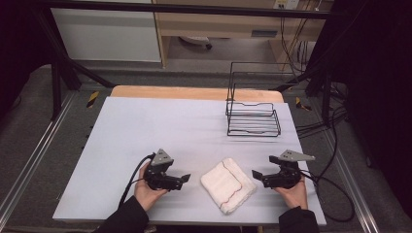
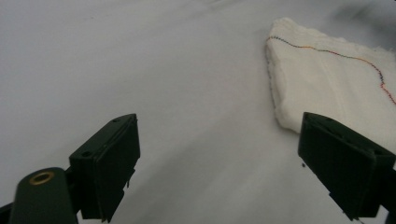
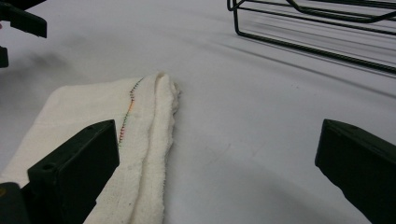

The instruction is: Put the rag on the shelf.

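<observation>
- My left gripper (image 1: 185, 180), jaws apart and empty, sits left of the folded white cloth with coloured stitching (image 1: 228, 184).
- My right gripper (image 1: 257, 176), jaws apart and empty, waits right of it.
- I should pinch opposite edges low.

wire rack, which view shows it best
The high view: the whole black wire rack stands at the table's far right, its tall back frame included. The right gripper view catches just its lower rails along the top edge. The left gripper view faces the folded towel.

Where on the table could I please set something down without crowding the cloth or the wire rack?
The far left of the table, left of the wire rack, is bare. Bare too is the strip between rack and folded cloth. The near edge is crowded: left gripper and right gripper flank the cloth.
</observation>
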{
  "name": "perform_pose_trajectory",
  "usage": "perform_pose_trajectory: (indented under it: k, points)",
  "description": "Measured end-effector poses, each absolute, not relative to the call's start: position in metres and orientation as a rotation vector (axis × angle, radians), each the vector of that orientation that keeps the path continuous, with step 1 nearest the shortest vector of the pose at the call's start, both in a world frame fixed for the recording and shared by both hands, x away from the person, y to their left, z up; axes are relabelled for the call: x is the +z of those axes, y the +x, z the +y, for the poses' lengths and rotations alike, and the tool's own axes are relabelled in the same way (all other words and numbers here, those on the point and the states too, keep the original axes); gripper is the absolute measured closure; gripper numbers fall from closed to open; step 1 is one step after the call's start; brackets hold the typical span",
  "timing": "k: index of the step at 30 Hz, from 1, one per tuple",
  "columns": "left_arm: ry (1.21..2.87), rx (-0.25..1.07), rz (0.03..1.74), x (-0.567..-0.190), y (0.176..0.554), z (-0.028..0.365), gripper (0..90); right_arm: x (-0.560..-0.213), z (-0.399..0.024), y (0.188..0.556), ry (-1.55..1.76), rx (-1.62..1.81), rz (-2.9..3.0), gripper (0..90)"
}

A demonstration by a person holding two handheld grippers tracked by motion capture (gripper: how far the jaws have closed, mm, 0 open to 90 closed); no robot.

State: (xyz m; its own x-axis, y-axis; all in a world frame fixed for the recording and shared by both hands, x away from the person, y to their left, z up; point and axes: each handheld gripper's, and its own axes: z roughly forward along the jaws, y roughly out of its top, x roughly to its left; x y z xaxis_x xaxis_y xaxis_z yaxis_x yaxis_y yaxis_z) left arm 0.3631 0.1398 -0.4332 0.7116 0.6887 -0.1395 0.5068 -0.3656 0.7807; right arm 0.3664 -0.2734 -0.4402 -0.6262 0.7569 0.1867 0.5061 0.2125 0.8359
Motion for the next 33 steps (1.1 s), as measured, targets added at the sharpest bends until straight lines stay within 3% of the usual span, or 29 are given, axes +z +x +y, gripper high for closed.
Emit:
perform_pose_trajectory:
  k: [6,10,21,33]
  points:
    - [2.065,0.23,0.919,-0.437,0.363,0.113,20.8,-0.44,-0.273,0.367,1.198,1.371,2.226,0.4]
    - [2.073,0.204,0.94,-0.44,0.364,0.1,32.9,-0.441,-0.272,0.367,1.199,1.371,2.23,0.4]
    - [2.114,0.159,0.975,-0.448,0.364,0.074,52.8,-0.44,-0.272,0.366,1.2,1.371,2.231,0.4]
    - [2.099,0.135,1.048,-0.449,0.365,0.066,60.0,-0.44,-0.271,0.367,1.194,1.367,2.237,0.4]
